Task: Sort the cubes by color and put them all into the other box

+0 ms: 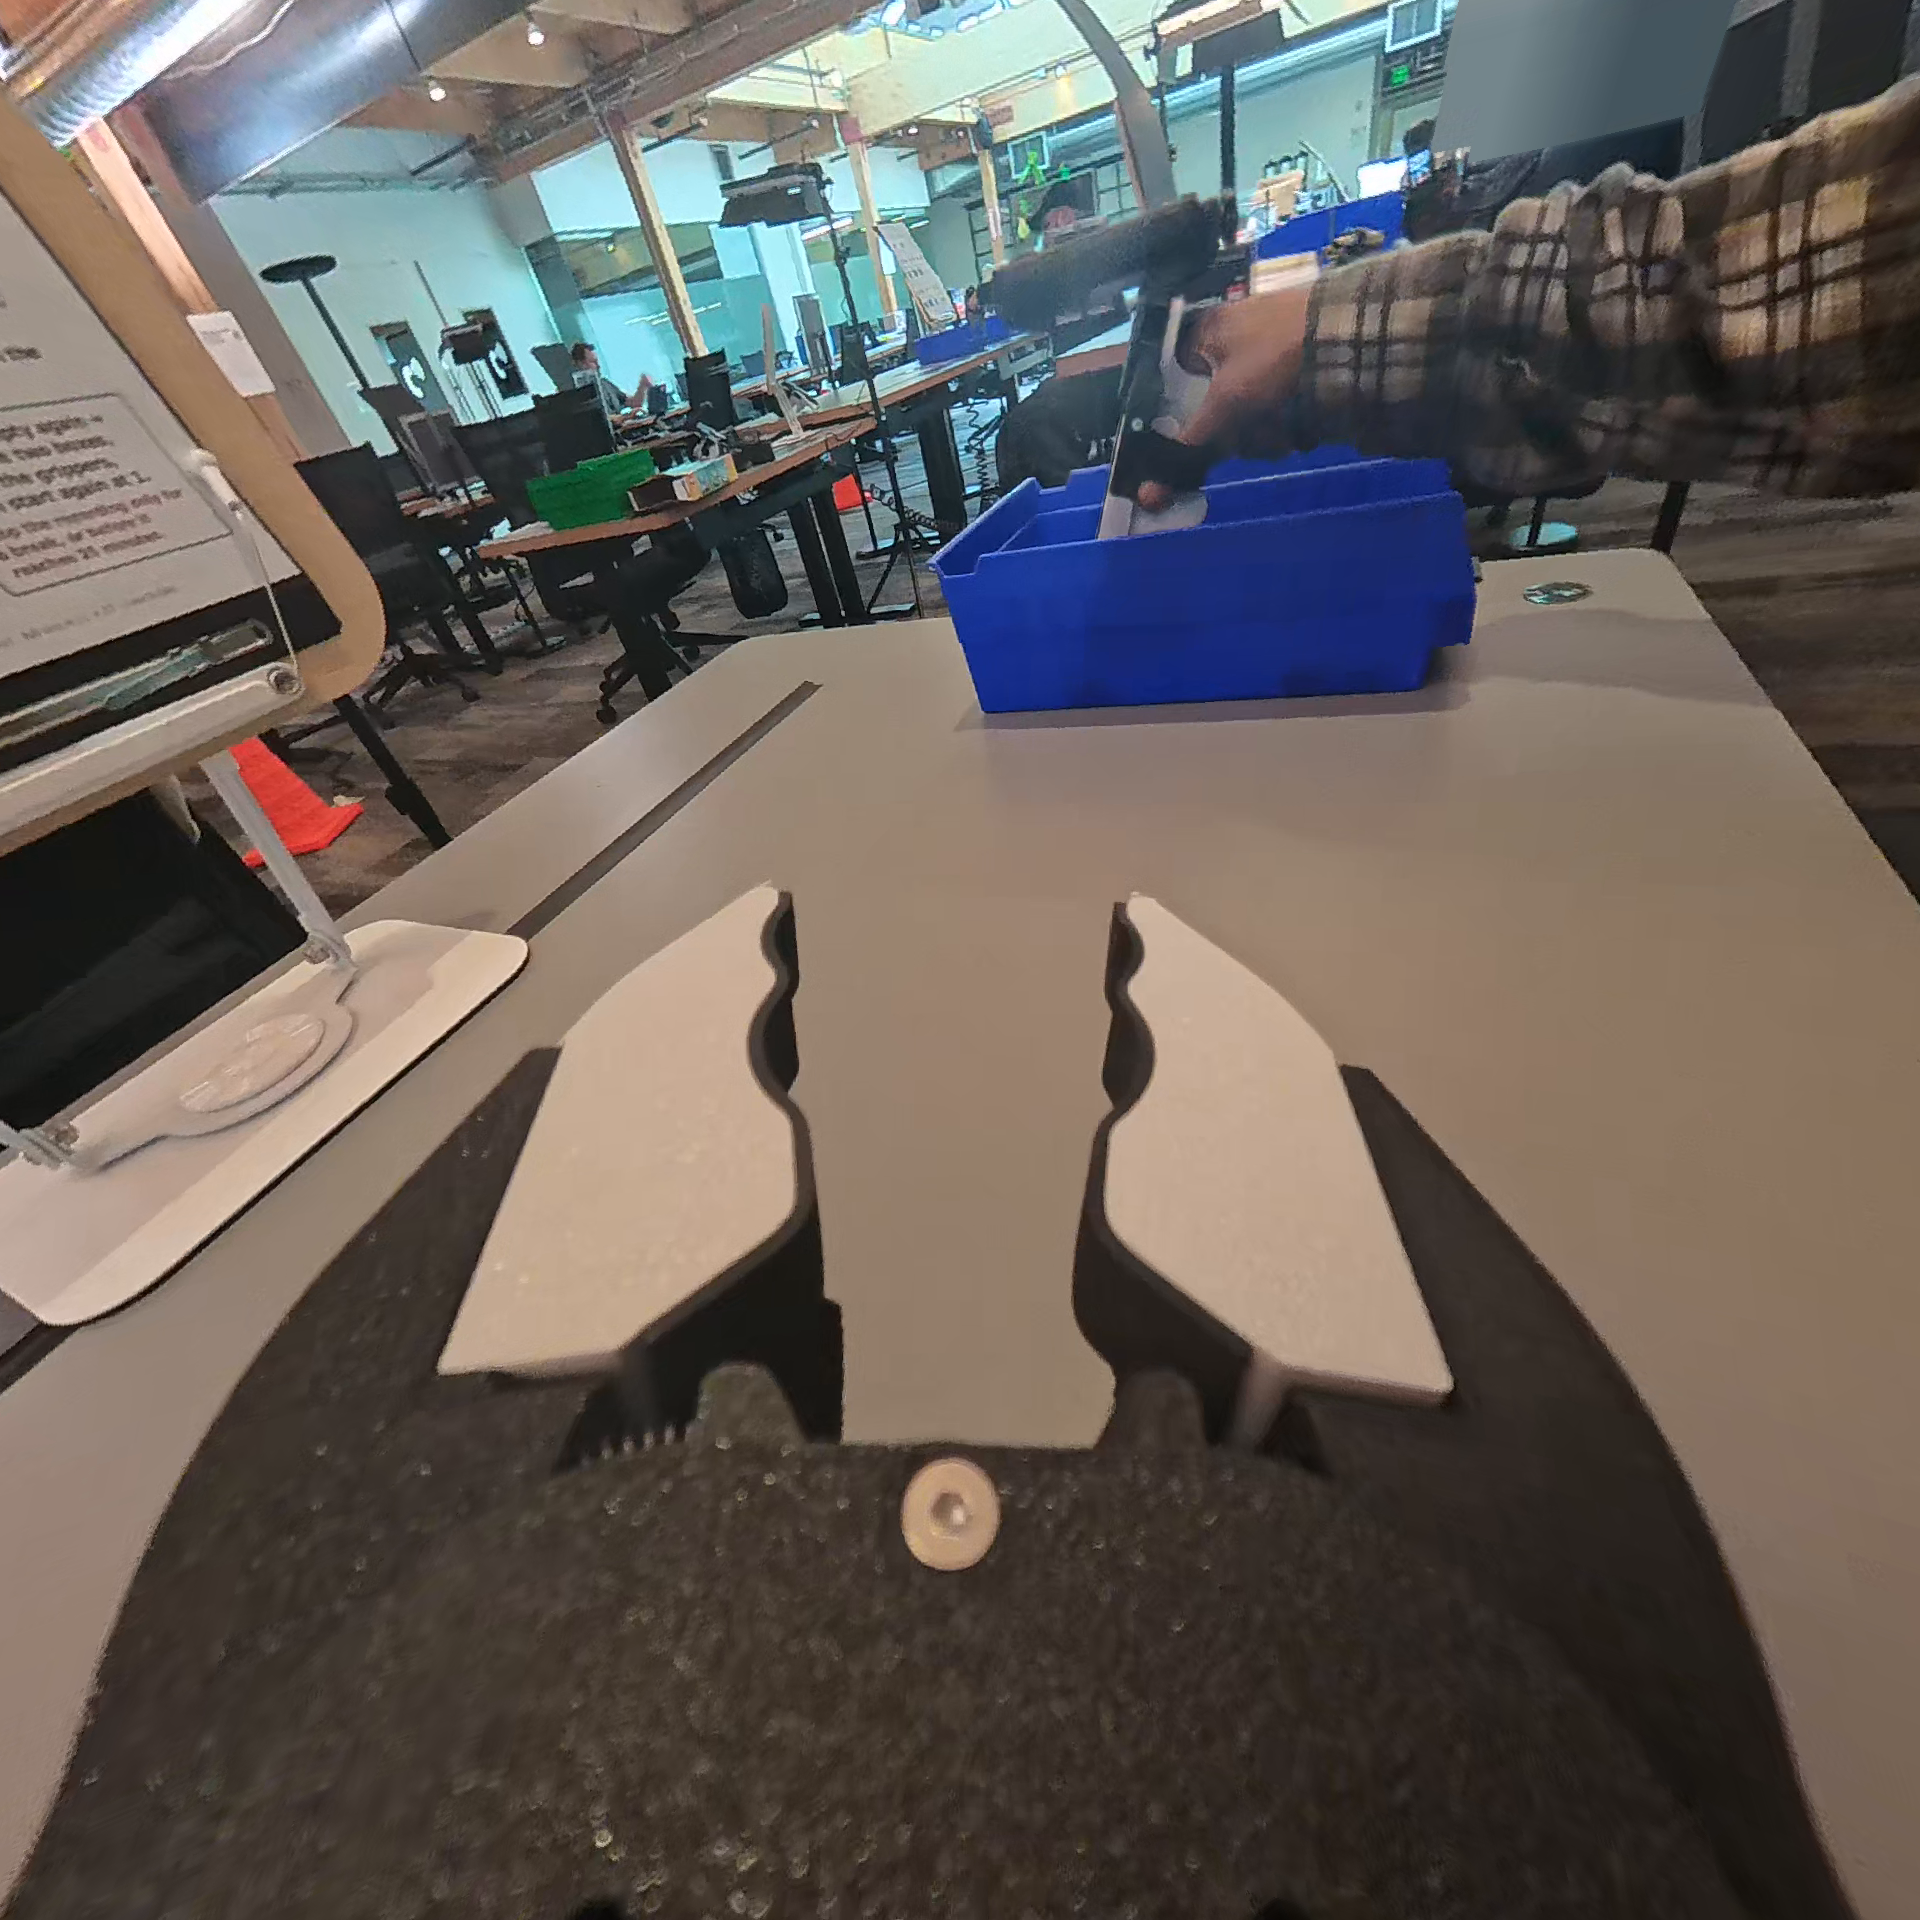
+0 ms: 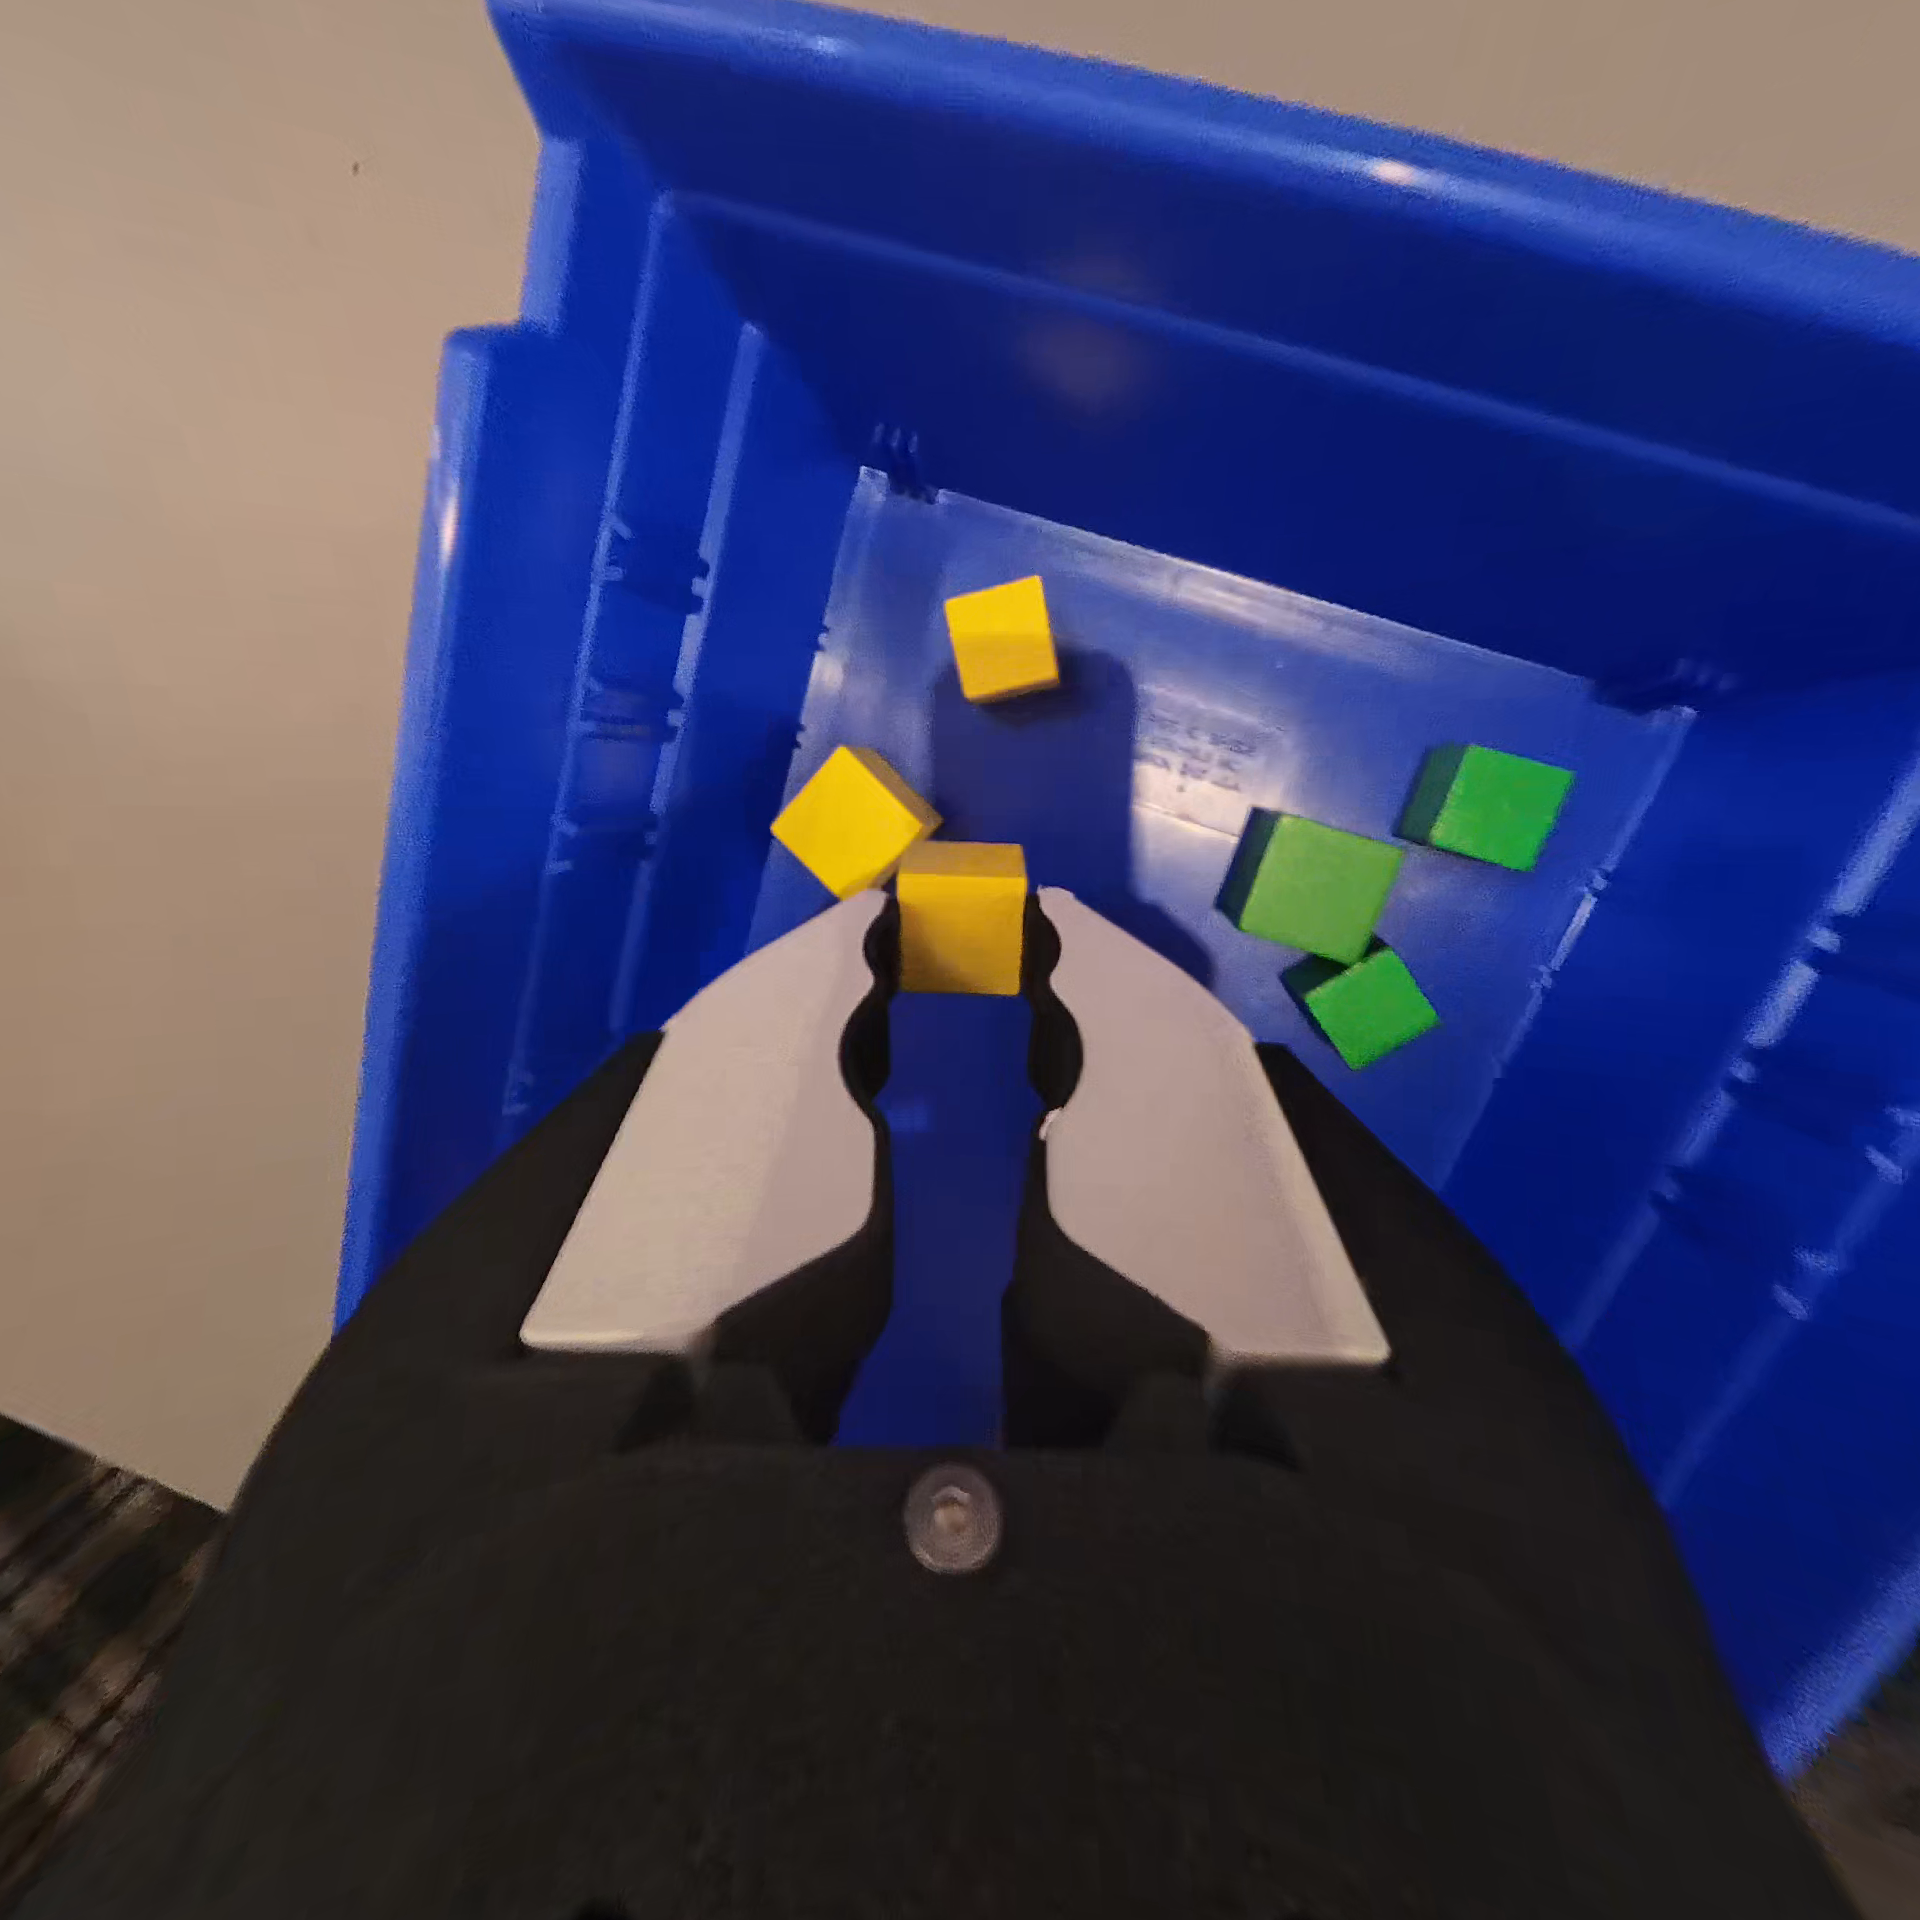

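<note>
My right gripper [image 2: 961,914] is shut on a yellow cube [image 2: 961,920] and holds it inside the blue box [image 2: 1195,312], above its floor. Two more yellow cubes [image 2: 852,821] [image 2: 1003,639] lie on the left of the box floor. Three green cubes [image 2: 1314,883] [image 2: 1486,805] [image 2: 1366,1003] lie grouped on the right. My left gripper [image 1: 956,914] is open and empty, low over the grey table [image 1: 1299,883]. In the left wrist view two blue boxes [image 1: 1216,623] stand side by side at the table's far side; the right gripper [image 1: 1153,478] reaches down into one, held by a hand in a plaid sleeve.
A white stand base [image 1: 260,1091] carrying a framed sheet [image 1: 114,499] sits at the table's left edge. A dark slot [image 1: 675,800] runs along the table. Office desks and chairs fill the room behind.
</note>
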Demonstrator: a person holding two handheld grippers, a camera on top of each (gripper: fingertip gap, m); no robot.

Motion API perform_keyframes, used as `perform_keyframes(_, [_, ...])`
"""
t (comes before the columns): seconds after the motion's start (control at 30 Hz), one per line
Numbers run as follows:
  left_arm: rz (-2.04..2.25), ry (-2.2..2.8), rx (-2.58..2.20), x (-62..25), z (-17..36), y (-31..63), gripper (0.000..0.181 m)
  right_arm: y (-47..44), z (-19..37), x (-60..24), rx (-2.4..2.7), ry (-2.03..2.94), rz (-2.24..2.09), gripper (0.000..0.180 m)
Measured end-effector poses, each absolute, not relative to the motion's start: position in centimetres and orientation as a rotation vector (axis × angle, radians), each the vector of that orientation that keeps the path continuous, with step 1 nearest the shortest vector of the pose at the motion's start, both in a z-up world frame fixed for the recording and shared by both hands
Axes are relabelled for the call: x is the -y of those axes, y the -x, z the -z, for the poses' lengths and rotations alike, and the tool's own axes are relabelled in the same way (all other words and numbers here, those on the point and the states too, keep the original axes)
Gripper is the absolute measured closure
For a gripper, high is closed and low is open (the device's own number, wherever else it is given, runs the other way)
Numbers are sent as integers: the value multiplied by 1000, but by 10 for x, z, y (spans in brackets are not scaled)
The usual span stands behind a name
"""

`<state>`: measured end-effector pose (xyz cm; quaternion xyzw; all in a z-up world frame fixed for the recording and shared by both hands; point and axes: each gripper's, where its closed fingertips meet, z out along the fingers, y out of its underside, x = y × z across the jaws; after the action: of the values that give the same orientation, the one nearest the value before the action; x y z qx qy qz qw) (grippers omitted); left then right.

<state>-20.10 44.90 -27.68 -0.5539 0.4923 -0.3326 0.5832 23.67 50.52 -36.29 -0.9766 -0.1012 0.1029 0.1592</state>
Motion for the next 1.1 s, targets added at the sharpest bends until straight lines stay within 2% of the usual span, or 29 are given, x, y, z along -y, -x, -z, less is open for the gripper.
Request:
perform_keyframes(0.33, [789, 1364, -1147, -451, 289, 185, 129, -238, 389, -521, 351, 2862, -253, 157])
perform_keyframes(0.43, [798, 1356, -1165, -450, 289, 182, 129, -237, 386, -522, 349, 2852, -269, 135])
perform_keyframes(0.6, [785, 1344, -1193, -451, 286, 189, 129, -267, 320, -507, 337, 2779, -114, 115])
perform_keyframes(0.77, [814, 1323, -1166, -446, 284, 198, 129, -343, 260, -468, 90, 2803, 73, 121])
perform_keyframes(0.87, [833, 1341, -1163, -440, 286, 197, 129, -372, 276, -438, -81, 2905, 38, 117])
perform_keyframes(1.0, [851, 1338, -1158, -435, 283, 195, 128, -372, 325, -414, -253, 3016, -141, 110])
perform_keyframes(1.1, [847, 1329, -1163, -432, 283, 195, 128, -368, 351, -410, -251, 3064, -180, 128])
